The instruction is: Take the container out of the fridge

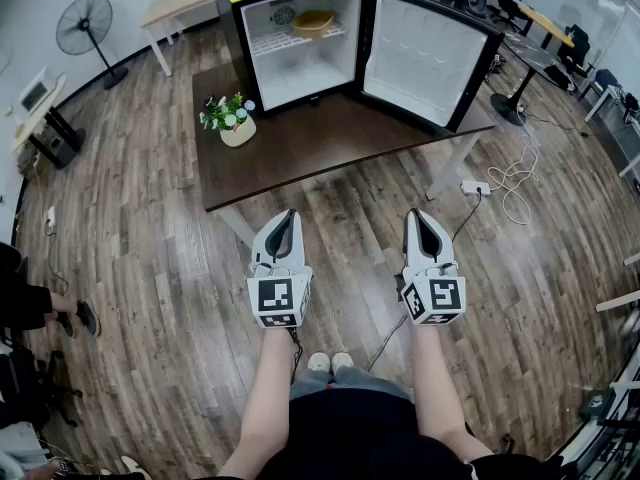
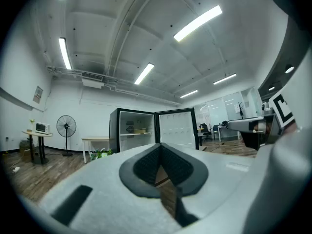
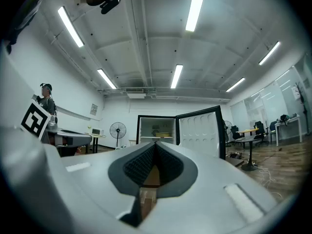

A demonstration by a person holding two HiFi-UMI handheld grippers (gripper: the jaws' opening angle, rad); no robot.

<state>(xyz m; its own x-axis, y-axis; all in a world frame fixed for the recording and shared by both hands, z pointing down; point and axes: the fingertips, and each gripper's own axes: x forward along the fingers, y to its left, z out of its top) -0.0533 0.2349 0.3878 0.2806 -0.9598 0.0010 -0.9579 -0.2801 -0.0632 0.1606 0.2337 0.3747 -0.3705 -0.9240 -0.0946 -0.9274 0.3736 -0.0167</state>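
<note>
Nothing of the task is done yet, as far as can be judged. The fridge stands on the counter with its door swung wide to the right; the yellow container sits on the upper wire shelf inside, untouched. So the opening seems taken care of, and what is left is the whole of the fetching: the approach, the reach into the cabinet, the grip and the lift out.

The container lies well ahead of both sets of jaws, far beyond their tips and across the counter; in the right gripper view it shows almost straight over the tips, in the left gripper view a little to the left of them. A pot of flowers stands on the counter ahead and to the left of the left jaws; it looks clear of a straight line to the shelf.

The left gripper and the right gripper are held side by side, close before the person's body over the wooden floor; both point level toward the fridge, forearms roughly parallel. Each pair of jaws is pressed together at the tips with nothing between the pads; either would need to open before it could take the container.
</note>
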